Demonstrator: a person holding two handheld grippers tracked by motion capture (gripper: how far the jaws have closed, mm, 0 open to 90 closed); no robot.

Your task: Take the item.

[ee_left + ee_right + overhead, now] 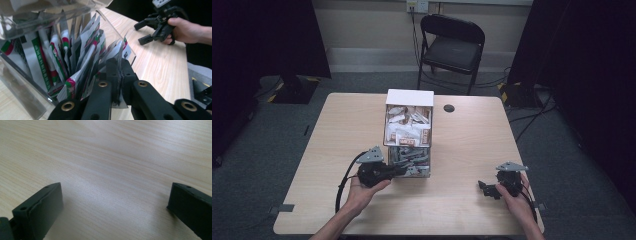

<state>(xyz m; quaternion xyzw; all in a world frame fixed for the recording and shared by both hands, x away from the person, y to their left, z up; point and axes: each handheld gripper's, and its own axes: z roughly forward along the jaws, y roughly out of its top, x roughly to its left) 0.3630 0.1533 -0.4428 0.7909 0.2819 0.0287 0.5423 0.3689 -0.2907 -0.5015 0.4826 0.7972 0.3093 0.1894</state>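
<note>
Left fingers (113,72) pressed together on the edge of one sachet (120,53), pinching it at the near end of a clear box (22,72). More sachets (75,50), white with green and red marks, packed upright beside it in the lower tier. Upper tier (408,125) stocked with white-and-brown packets. Left gripper (402,170) at the box front, held in a hand (362,192). Right fingers (37,207) spread wide, empty, low over bare wooden surface (105,157). Right gripper (484,189) well apart from the box, near the right edge. Folding chair (452,45) beyond.
</note>
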